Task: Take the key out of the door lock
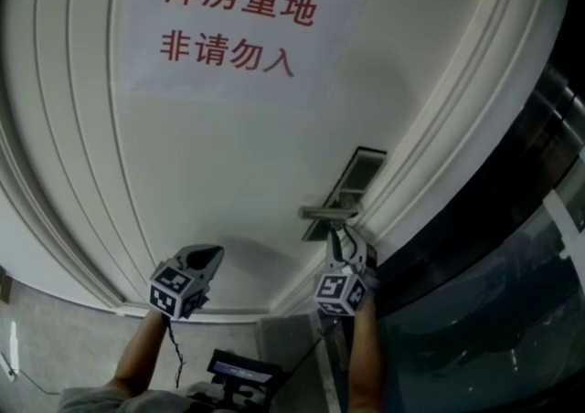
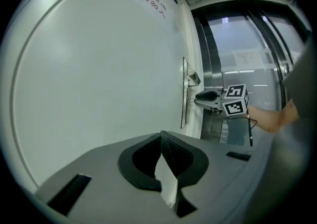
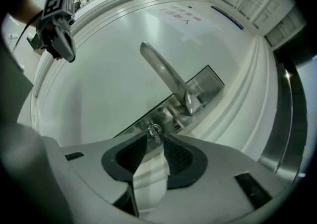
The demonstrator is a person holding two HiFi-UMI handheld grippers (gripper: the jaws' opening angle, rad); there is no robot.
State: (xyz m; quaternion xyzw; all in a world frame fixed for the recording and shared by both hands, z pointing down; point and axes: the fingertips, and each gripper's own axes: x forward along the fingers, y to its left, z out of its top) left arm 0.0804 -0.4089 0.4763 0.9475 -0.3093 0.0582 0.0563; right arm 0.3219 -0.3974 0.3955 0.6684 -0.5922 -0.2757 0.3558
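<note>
A small metal key [image 3: 154, 130] with a ring head sticks out of the steel lock plate [image 3: 200, 86] below the lever handle [image 3: 163, 72] of a white door [image 1: 228, 174]. My right gripper [image 3: 155, 138] points at the plate. Its ribbed pads stand apart, with the key's head just between their tips and a gap showing on each side. In the head view the right gripper [image 1: 340, 242] sits under the handle [image 1: 331, 212] and hides the key. My left gripper [image 2: 161, 138] hangs well away from the lock in front of the bare door panel, its pads meeting at the tips with nothing in them.
A paper sign [image 1: 239, 27] with red characters is stuck high on the door. Stepped door frame moulding [image 1: 439, 155] runs along the right of the lock, then a dark glass and metal wall [image 1: 512, 247]. A dark device [image 1: 239, 370] shows near the person's body below.
</note>
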